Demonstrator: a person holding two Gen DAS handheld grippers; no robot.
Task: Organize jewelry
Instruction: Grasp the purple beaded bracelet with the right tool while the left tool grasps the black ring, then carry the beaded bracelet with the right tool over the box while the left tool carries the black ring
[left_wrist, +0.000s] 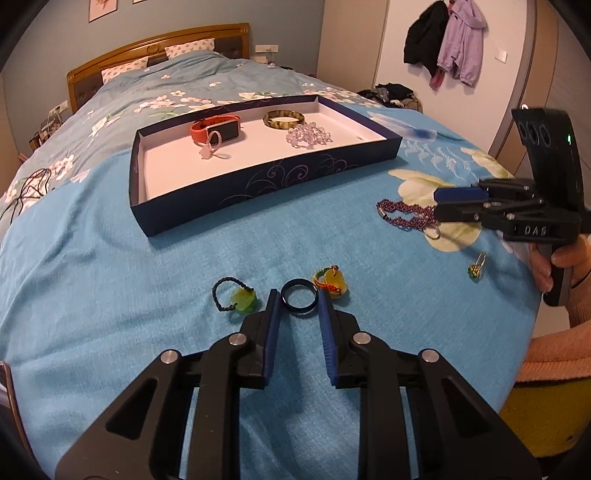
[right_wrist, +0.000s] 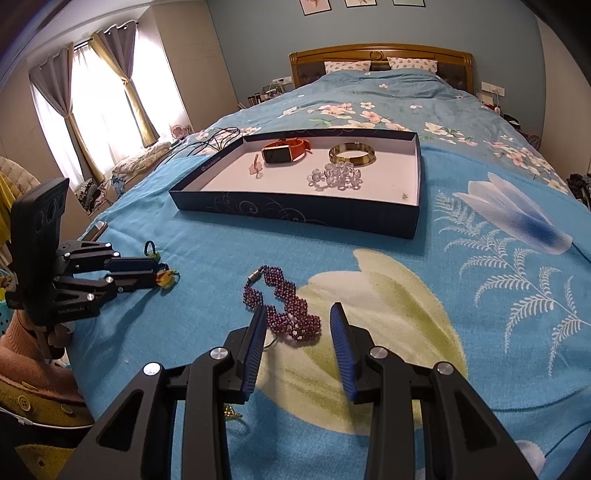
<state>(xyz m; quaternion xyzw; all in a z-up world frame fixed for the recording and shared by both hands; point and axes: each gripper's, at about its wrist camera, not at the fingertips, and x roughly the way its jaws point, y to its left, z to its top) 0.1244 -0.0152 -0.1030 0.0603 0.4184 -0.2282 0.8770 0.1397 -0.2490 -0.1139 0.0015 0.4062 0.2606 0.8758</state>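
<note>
A dark blue tray (left_wrist: 229, 192) (right_wrist: 295, 214) lies on the bed and holds an orange watch (left_wrist: 216, 129), a gold bangle (left_wrist: 283, 119), a clear bead bracelet (left_wrist: 308, 136) and a small pink charm (left_wrist: 210, 149). My left gripper (left_wrist: 298, 295) is open, its fingers on either side of a black ring (left_wrist: 299, 296). A green pendant (left_wrist: 242, 302) and a yellow pendant (left_wrist: 334, 284) lie beside it. My right gripper (right_wrist: 298, 314) is open around the near end of a purple beaded bracelet (right_wrist: 284, 302) (left_wrist: 406, 214).
The blue floral bedspread (left_wrist: 147, 280) covers the bed. A small gold ring (left_wrist: 432, 232) and a green-stone ring (left_wrist: 476, 266) lie near the right gripper. A black cord (left_wrist: 33, 188) lies at the bed's left edge. A phone (right_wrist: 94, 229) lies at the left edge.
</note>
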